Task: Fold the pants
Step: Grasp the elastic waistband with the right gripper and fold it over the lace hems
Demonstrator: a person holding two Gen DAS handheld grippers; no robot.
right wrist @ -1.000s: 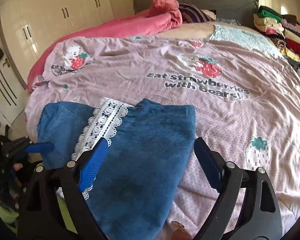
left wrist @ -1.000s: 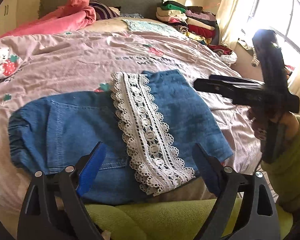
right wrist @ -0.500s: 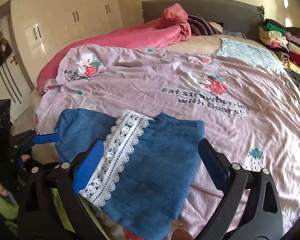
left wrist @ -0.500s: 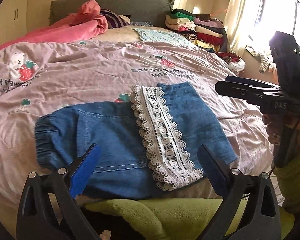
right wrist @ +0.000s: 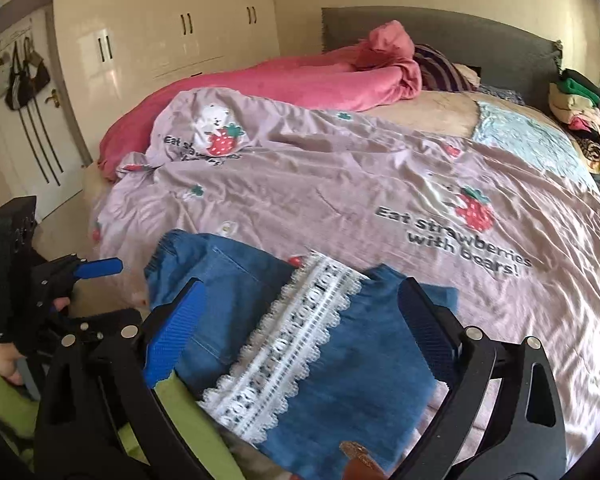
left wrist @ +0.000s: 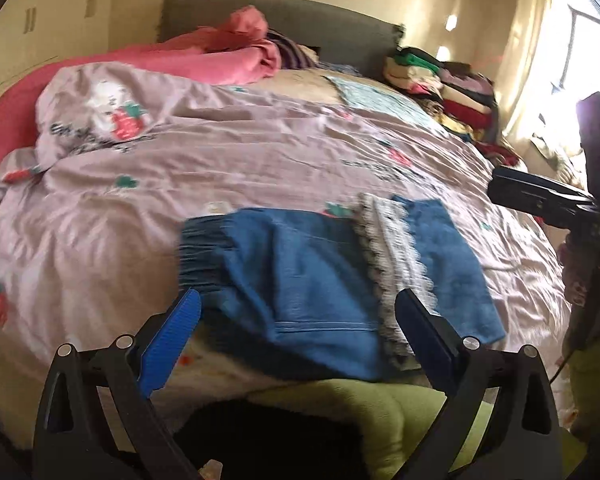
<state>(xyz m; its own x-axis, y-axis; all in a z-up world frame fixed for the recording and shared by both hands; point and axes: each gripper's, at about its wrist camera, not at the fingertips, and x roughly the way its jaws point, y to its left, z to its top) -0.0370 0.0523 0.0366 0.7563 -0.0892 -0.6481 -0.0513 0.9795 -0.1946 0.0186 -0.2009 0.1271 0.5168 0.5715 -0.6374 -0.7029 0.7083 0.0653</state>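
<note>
Folded blue denim pants with a white lace band [left wrist: 332, 280] lying flat near the front edge of a lilac strawberry-print bedspread [right wrist: 340, 184], left gripper [left wrist: 296, 332] wide and empty above them, right gripper [right wrist: 300, 320] likewise wide, empty.

The pants [right wrist: 332, 364] are matt blue denim cloth, trimmed with a band of openwork white lace [right wrist: 288, 348]. The bedspread [right wrist: 340, 184] under them is thin, faintly sheeny cloth, creased. A pink blanket [right wrist: 300, 80] looks soft and fleecy. The wardrobe doors [right wrist: 172, 28] are glossy cream.
</note>
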